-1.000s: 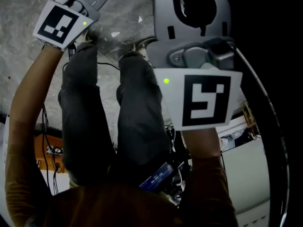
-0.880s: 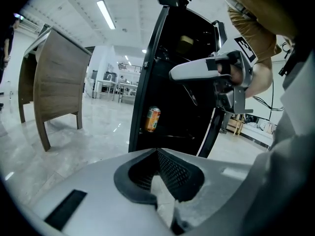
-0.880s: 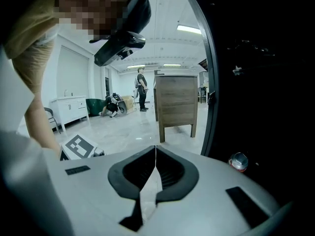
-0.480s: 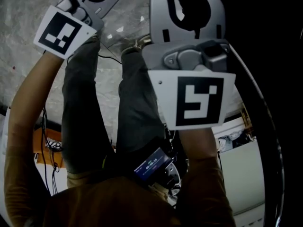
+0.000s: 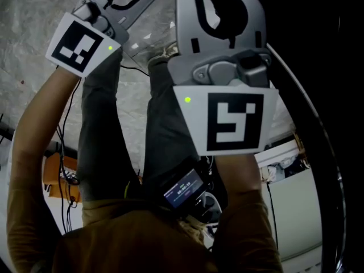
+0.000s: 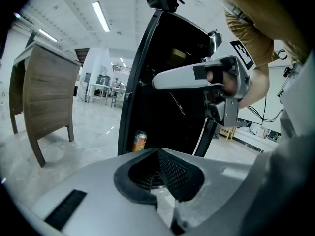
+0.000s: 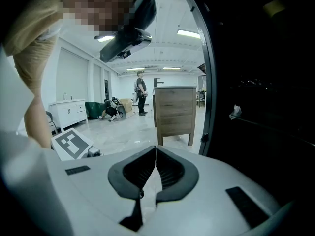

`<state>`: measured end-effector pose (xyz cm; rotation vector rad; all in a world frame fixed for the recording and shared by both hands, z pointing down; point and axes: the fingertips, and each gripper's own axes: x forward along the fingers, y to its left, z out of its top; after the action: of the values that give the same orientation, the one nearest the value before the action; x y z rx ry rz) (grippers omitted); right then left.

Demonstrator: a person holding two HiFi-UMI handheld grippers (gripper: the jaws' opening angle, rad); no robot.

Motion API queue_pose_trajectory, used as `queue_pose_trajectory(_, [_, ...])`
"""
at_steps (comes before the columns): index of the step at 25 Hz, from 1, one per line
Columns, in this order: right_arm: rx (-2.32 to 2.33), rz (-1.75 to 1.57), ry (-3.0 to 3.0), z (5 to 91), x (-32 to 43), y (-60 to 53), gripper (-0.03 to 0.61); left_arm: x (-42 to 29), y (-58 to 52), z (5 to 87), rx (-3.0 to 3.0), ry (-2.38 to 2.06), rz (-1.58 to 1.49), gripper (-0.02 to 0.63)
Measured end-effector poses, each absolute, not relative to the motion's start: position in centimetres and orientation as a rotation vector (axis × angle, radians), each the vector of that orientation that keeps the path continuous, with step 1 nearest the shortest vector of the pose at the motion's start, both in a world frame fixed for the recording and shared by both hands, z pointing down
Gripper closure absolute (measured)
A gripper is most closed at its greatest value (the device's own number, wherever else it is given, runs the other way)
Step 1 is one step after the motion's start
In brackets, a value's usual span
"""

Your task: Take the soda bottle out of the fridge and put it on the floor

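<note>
An orange drink container [image 6: 139, 141], shaped like a can, stands low in the dark fridge [image 6: 172, 97] beside its black door frame. My left gripper [image 6: 157, 151] is shut with nothing in it and points at the fridge from a distance. My right gripper [image 7: 156, 149] is also shut and empty, its pads meeting in a thin line, with the fridge's dark interior [image 7: 256, 82] to its right. In the left gripper view the right gripper [image 6: 209, 77] hangs in front of the fridge opening. The head view shows both marker cubes [image 5: 82, 41] [image 5: 233, 121] above the person's legs.
A wooden cabinet [image 6: 47, 97] [image 7: 174, 109] stands on the pale marble floor [image 5: 34, 50] left of the fridge. Further back are a white counter [image 7: 69, 113] and a standing person [image 7: 141, 98]. Cables and an orange box [image 5: 60, 175] lie behind the person's feet.
In the head view the right gripper has drifted a little left and the left marker cube a little down and right. Both pairs of jaws stay shut.
</note>
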<state>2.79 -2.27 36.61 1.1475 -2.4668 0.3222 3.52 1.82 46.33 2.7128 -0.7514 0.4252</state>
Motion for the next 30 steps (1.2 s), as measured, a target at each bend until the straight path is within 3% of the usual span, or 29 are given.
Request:
queue_pose_trajectory(18, [1.262, 0.269, -2.478, 30.6, 4.1, -4.2, 0.577, 3.9, -1.3, 38.5, 2.787, -0.807, 0.364, 0.614])
queue_pose_trajectory(30, [1.458, 0.384, -2.423, 31.3, 5.7, -4.8, 0.577, 3.0, -1.6, 37.3, 2.758, -0.839, 0.323, 0.614])
